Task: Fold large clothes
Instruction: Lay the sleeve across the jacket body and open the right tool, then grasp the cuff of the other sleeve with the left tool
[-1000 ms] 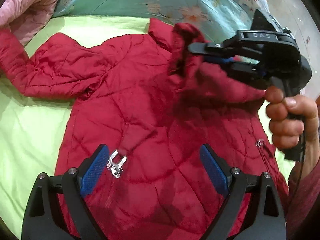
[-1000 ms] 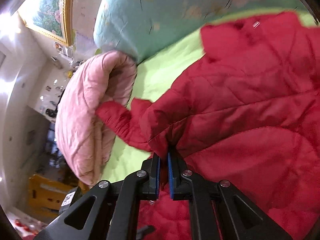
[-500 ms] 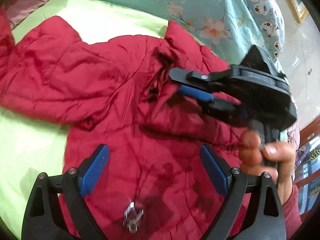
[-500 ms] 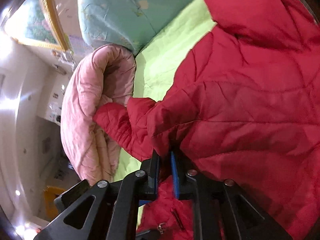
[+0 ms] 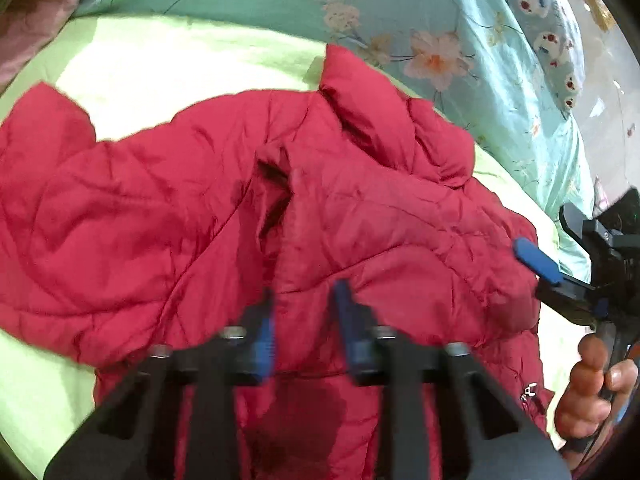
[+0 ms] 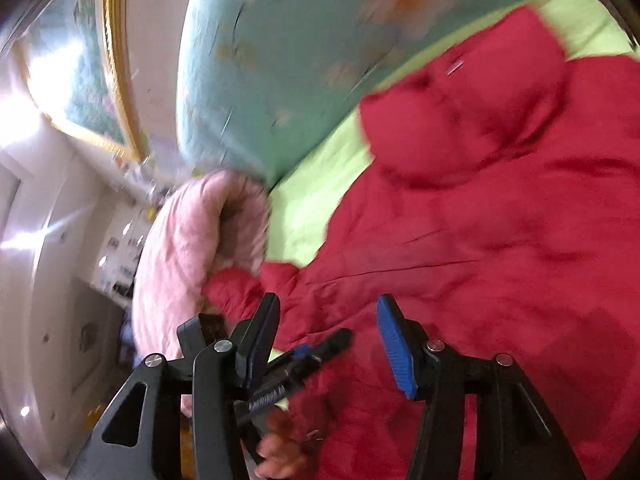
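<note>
Altogether 1 red jacket (image 5: 360,240), 2 tongs: left tongs (image 5: 306,312), right tongs (image 6: 328,340).

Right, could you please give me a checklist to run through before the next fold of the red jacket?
1. Right gripper open, holding nothing: ok.
2. Left gripper firmly holds the jacket ridge: cannot tell, blurred.
3. Jacket lies on the green sheet: ok.
4. Sleeve clear of pink quilt: not ok, touching.
5. Collar flat: not ok, bunched up.
</note>
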Available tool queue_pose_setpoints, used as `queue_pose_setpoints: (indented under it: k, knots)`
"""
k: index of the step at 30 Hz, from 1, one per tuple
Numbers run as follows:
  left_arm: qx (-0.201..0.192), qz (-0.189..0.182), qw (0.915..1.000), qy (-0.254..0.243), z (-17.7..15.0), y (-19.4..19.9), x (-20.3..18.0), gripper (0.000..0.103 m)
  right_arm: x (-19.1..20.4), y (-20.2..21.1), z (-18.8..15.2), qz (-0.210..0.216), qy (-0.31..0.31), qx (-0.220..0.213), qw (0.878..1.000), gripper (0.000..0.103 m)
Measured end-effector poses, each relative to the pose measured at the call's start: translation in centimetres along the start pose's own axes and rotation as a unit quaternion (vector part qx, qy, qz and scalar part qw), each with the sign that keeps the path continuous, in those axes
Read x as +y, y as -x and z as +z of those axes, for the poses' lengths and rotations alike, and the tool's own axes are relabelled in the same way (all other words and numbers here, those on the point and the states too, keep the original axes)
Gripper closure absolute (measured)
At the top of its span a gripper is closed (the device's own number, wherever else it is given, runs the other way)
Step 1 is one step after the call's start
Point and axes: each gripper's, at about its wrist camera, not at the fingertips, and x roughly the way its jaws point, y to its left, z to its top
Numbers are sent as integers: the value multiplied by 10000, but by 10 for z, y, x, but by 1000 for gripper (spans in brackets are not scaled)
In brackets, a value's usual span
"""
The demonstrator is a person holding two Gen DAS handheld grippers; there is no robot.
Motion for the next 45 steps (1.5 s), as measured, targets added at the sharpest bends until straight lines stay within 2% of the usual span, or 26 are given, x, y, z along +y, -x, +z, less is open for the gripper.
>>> queue_pose_setpoints:
  k: [2,5,7,8,9,11,15,16,17,19,21,27,31,37,41,43,45]
  knots:
    - [-176,66,9997,-154,3,11,-3,93,-10,29,2,-219,-19,-384,9990,50]
    - [-574,364,9962,-537,9,34,-5,94,-19,72,5,-677,81,-932,9933,50]
    - [-595,593,9936,-750,10,31,-1,93,-26,94,5,-1168,239,-1210,9855,50]
    - [-464,757,9929,-786,10,21,5,93,-29,100,5,-1433,314,-1270,9810,50]
    - [-298,831,9934,-737,8,9,13,93,-31,101,6,-1574,368,-1256,9788,50]
    - [-207,848,9943,-606,6,-4,21,93,-38,93,8,-1779,475,-1099,9767,50]
    - [-214,741,9962,-397,1,-2,30,92,-48,67,6,-2203,683,-656,9708,50]
    - [-199,756,9960,-425,-1,-2,28,92,-55,61,4,-2424,749,-541,9658,50]
    - [-187,771,9957,-474,-3,-1,27,91,-62,54,3,-2770,812,-439,9564,55]
    - [-154,771,9953,-569,-7,-1,23,88,-72,43,4,-3067,911,-324,9469,56]
    - [-136,805,9947,-617,-7,-6,22,84,-82,36,2,-3156,890,-300,9442,57]
    - [-231,790,9948,-600,-4,-10,25,82,-78,23,4,-3479,1192,-179,9298,56]
    - [-248,802,9947,-595,-4,-2,25,77,-78,27,4,-3405,1107,-222,9334,55]
    - [-221,616,9972,-353,-5,12,34,74,-64,46,-4,-3271,1021,-382,9387,53]
    - [-227,776,9957,-446,-7,14,30,69,-42,48,-13,-3124,1251,-476,9405,53]
    - [-207,872,9948,-491,-6,10,29,67,-36,39,-17,-3125,1398,-355,9389,53]
    - [-186,942,9941,-510,-6,7,28,66,-38,24,-20,-3297,1494,-121,9321,53]
